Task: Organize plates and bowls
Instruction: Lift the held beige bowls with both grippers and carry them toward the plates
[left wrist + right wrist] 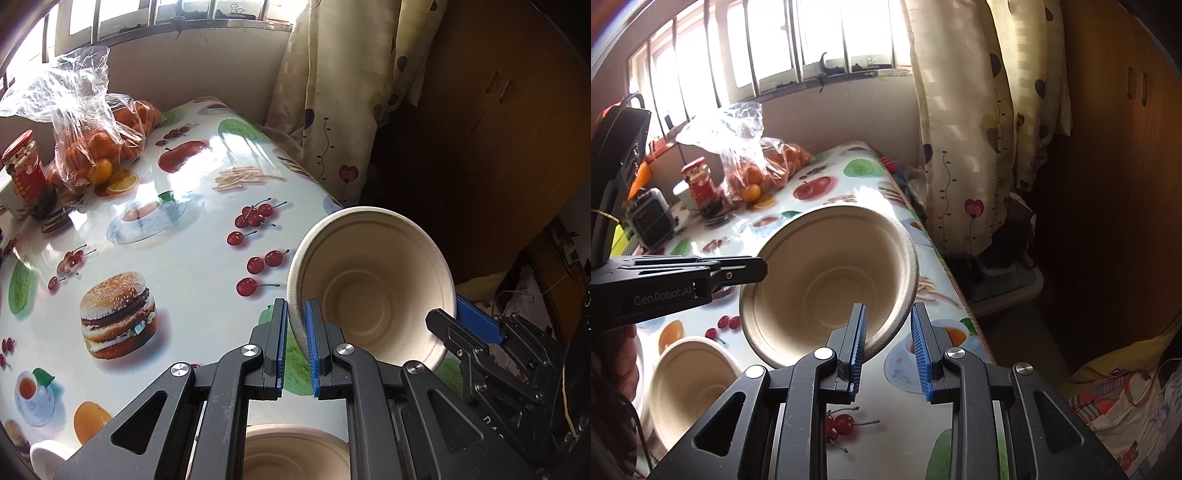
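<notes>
Bowl [373,291] | tilted — mouth toward cameras | left hand-held gripper [295,345] pinching rim

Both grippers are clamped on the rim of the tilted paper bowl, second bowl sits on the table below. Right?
Not quite. Only the left gripper is clamped on the tilted bowl; the right wrist view shows the right gripper open around the rim. A second bowl does sit below.

"GenRobot.AI" on the left gripper [759,267] body
</notes>
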